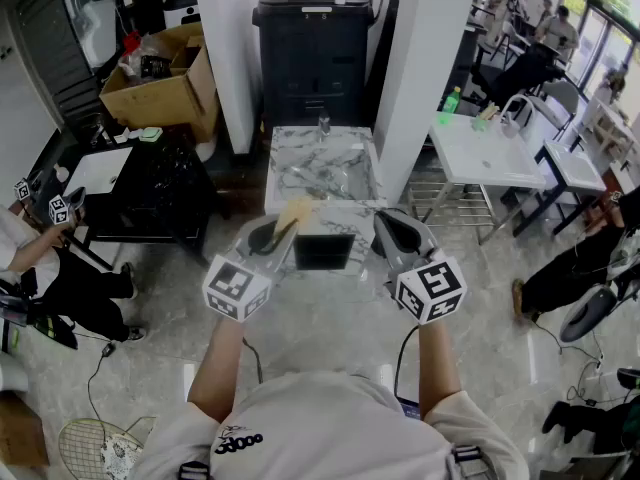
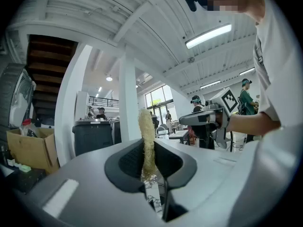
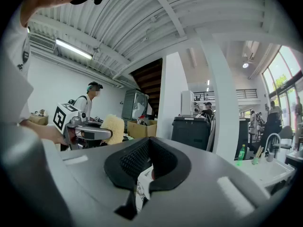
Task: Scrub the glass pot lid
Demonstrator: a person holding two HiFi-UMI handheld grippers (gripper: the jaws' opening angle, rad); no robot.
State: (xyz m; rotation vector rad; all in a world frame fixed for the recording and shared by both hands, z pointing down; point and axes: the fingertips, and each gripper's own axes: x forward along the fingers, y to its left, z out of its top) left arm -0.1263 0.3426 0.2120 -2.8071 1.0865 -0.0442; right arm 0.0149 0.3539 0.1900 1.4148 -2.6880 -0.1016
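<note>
Person stands at the near end of a marble table [image 1: 318, 164], both grippers raised to chest level, well above the tabletop.

Left gripper [image 1: 268, 236]: claw clamped on a tan fibrous scrub pad [image 1: 294, 212]. In the left gripper view the pad [image 2: 147, 131] stands upright between the pads of the claw [image 2: 149, 163], its top well clear of them.

Right gripper [image 1: 396, 234]: claw [image 3: 148, 163] closed, pads together, nothing gripped. The marble pattern shows through the slot below it.

The two grippers are level, side by side and apart; each appears in the other's view.

Glass pot lid: a faint clear shape [image 1: 352, 180] on the right half of the table, beyond both grippers and touched by neither. Outline too faint to confirm.

Dark flat rectangle [image 1: 324, 251] at the near table edge, between the grippers; cannot identify.
</note>
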